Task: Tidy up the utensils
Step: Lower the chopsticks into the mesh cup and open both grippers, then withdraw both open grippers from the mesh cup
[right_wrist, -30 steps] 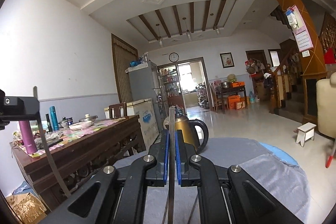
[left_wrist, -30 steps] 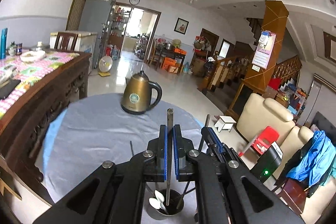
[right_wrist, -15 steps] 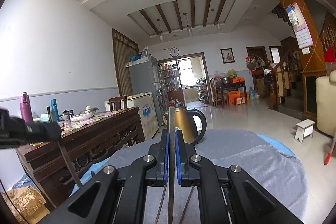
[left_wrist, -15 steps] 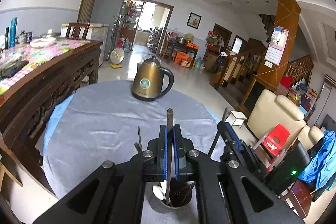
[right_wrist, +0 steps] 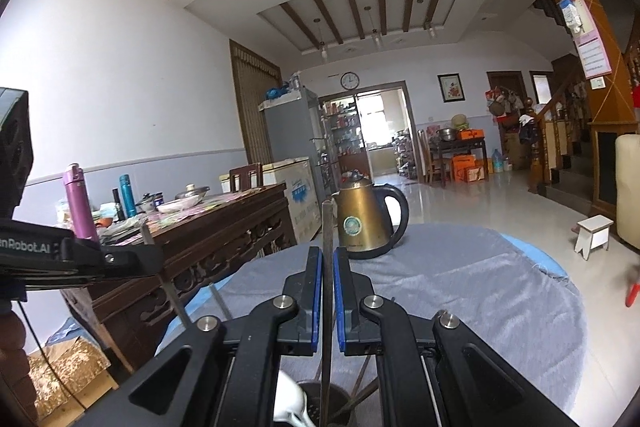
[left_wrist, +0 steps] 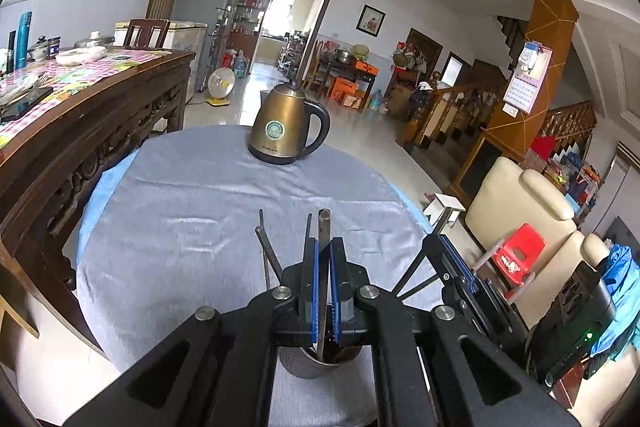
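The metal rod [left_wrist: 323,223] pinched in the left gripper [left_wrist: 323,287] now reaches down into the steel cup [left_wrist: 306,367], and its lower end sits inside the rim; a second ago the cup lay lower in the left view and the rod hung above it. More thin handles [left_wrist: 266,251] now stick up just left of the fingers [left_wrist: 310,283]. The left fingers are nearly together, clamped on the rod, which runs straight up between the blue pads and pokes out past their tips.

In the right view, the second rod [right_wrist: 327,227] is likewise squeezed between the narrow fingers [right_wrist: 314,291] of the right gripper [right_wrist: 327,295]. It stands upright and its lower end is over the dark cup [right_wrist: 324,399], beside a white spoon [right_wrist: 292,403]. The view has dipped since before, so more of the tabletop [right_wrist: 480,291] shows.

The cup stands at the near edge of the round tabletop under a grey cloth [left_wrist: 200,211]. A brass kettle [left_wrist: 286,125] sits at the far side, well apart.
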The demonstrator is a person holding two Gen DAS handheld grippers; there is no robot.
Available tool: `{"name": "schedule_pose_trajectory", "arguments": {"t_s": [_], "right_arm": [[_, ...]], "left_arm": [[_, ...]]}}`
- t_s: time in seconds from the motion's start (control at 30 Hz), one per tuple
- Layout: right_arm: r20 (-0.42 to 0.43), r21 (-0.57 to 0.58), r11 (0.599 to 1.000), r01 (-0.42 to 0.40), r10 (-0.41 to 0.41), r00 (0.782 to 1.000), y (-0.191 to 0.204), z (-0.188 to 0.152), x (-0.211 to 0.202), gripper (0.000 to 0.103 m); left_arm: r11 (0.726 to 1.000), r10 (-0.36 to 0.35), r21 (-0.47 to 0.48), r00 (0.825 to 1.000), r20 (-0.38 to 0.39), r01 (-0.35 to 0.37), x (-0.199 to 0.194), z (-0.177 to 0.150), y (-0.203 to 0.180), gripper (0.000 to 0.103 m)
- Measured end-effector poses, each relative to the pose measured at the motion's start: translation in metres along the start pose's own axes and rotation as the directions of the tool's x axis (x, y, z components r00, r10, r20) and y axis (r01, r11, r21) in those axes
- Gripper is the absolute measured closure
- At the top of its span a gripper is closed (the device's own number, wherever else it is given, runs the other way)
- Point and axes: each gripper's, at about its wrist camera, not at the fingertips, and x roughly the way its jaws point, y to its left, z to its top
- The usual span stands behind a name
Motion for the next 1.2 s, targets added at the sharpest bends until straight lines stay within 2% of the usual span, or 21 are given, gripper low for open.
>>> {"name": "schedule_pose_trajectory", "arguments": {"t_s": [0.47, 0.83, 1.2], "right_arm": [[-0.043, -0.031, 0.999, -0.042, 0.041, 0.998, 0.002, -0.003, -0.007, 0.096], [-0.068, -0.045, 0.999, -0.011, 0.008, 0.998, -0.004, -0.005, -0.010, 0.096], [-0.096, -0.031, 0.999, 0.005, -0.008, 0.995, -0.010, -0.007, -0.011, 0.095]], "left_arm": [[1.000, -0.002, 0.011, 1.000, -0.026, 0.003, -0.005, -0.007, 0.001, 0.098], [1.000, -0.007, 0.013, 0.999, -0.054, 0.007, -0.007, -0.016, 0.000, 0.098], [0.999, -0.020, 0.029, 0.991, -0.133, 0.024, 0.004, -0.029, -0.007, 0.097]]}}
